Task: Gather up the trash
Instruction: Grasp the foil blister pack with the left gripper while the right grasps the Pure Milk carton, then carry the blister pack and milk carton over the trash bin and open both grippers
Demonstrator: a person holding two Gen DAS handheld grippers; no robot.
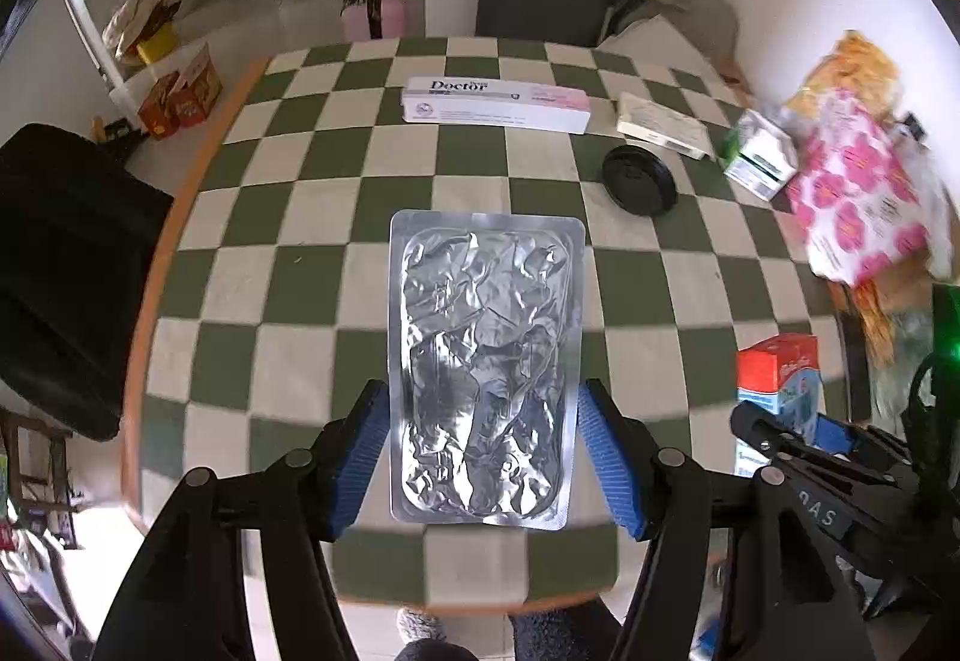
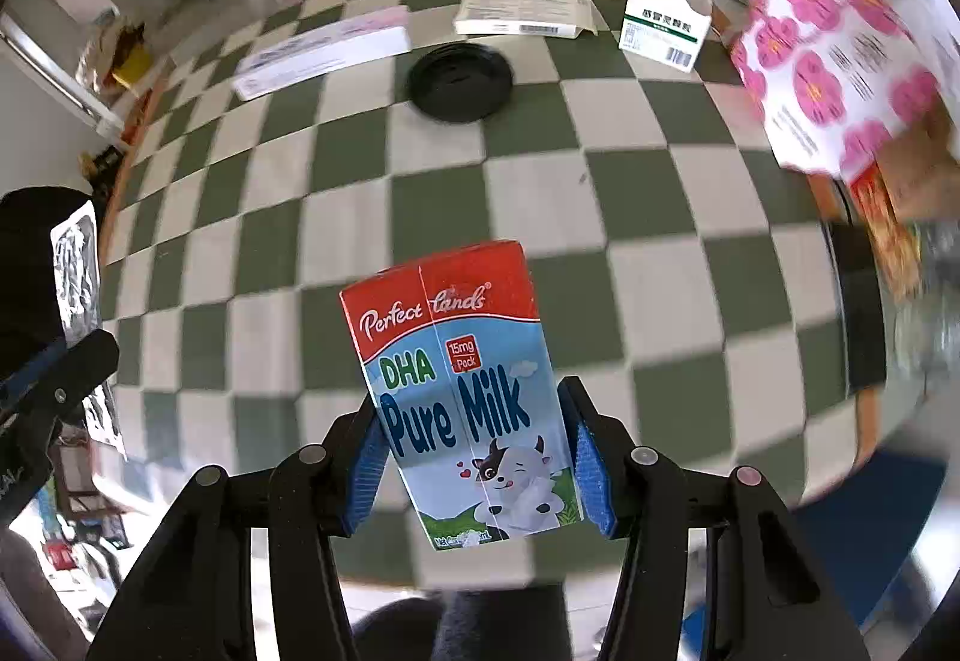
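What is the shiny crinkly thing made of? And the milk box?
The silver blister pack looks like thin metal foil: mirror-shiny and full of creases. It may have plastic underneath; I can't tell. The milk carton looks like coated cardboard: flat printed sides, sharp folded edges, slight gloss.

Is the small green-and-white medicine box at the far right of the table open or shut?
Open. In the right wrist view the green-and-white medicine box has its top flap raised behind a torn-looking upper edge. Whether anything is inside cannot be told.
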